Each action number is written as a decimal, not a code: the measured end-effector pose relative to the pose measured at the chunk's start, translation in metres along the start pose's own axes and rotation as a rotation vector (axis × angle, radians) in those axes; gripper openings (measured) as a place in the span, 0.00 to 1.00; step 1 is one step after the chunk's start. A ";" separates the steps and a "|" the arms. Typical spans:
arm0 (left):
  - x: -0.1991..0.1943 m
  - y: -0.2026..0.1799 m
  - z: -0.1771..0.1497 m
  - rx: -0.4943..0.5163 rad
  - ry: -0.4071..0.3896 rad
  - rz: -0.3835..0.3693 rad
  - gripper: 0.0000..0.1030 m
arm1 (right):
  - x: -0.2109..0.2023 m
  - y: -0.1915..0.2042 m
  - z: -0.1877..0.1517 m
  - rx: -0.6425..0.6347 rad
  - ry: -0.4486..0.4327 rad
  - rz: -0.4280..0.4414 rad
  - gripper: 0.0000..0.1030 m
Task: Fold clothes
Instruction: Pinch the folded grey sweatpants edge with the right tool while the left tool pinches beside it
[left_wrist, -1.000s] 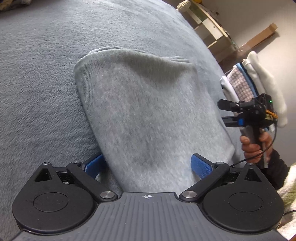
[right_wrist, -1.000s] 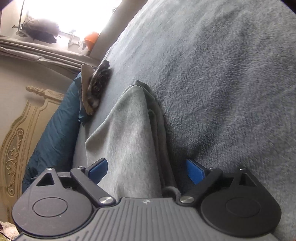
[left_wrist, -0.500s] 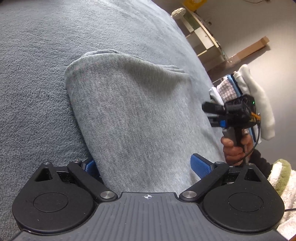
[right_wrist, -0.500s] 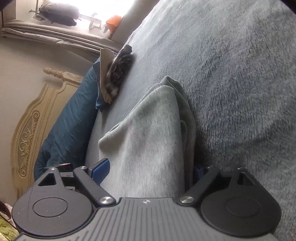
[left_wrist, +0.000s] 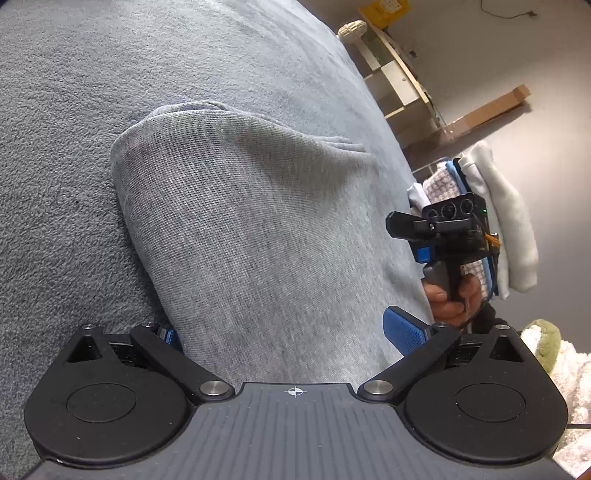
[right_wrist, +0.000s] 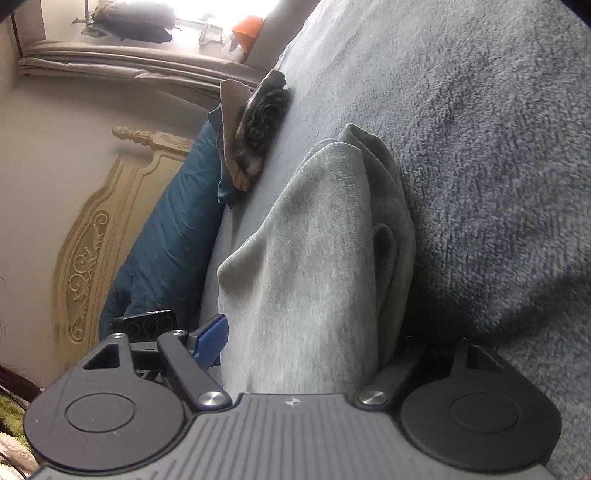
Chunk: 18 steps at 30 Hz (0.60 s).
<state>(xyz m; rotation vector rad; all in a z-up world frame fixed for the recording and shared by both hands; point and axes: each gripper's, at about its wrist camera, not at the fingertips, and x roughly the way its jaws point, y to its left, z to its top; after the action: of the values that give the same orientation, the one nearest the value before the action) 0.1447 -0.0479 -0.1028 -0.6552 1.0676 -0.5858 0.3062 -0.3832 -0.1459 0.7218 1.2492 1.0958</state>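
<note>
Left-wrist view, from its left edge: the grey fleece blanket (left_wrist: 66, 110) covers the bed, and on it lies the folded light grey garment (left_wrist: 258, 229), its rounded fold at the far end and its near end running down between the fingers of the left gripper (left_wrist: 288, 332). That gripper's jaws stand spread wide, the left blue pad mostly hidden at the cloth's edge and the right blue pad (left_wrist: 402, 330) beside its other edge; neither visibly presses the cloth. Further right, past the garment's far side, a hand (left_wrist: 448, 295) holds the right gripper (left_wrist: 400, 236), seen side-on at the cloth's edge. Behind it hangs a stack of folded laundry (left_wrist: 495, 221), and a pale shelf unit (left_wrist: 399, 74) stands by the wall. Right-wrist view, again from the left: a carved cream headboard (right_wrist: 92, 251), a blue pillow (right_wrist: 166, 240) and a dark patterned cloth (right_wrist: 255, 129) line the bed's edge. The same garment (right_wrist: 314, 277) runs up the middle, lying on the blanket (right_wrist: 480, 129). Its near end sits between the right gripper's (right_wrist: 310, 343) jaws, which have just been closing and are still apart; the left pad (right_wrist: 210, 338) is just beside the cloth, and the right pad is hidden behind the folds.
</note>
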 end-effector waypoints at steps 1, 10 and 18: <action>0.000 0.000 0.000 -0.002 -0.003 0.000 0.98 | 0.001 0.000 0.001 -0.001 0.001 0.000 0.77; -0.012 -0.004 0.001 -0.035 -0.029 0.008 0.87 | -0.009 0.025 -0.016 -0.032 -0.045 -0.146 0.54; -0.026 -0.017 0.001 0.005 -0.055 -0.038 0.83 | -0.018 0.064 -0.032 -0.083 -0.105 -0.215 0.49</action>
<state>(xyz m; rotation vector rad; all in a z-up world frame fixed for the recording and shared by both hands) 0.1336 -0.0405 -0.0745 -0.6847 1.0044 -0.6000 0.2599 -0.3818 -0.0887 0.5609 1.1560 0.9163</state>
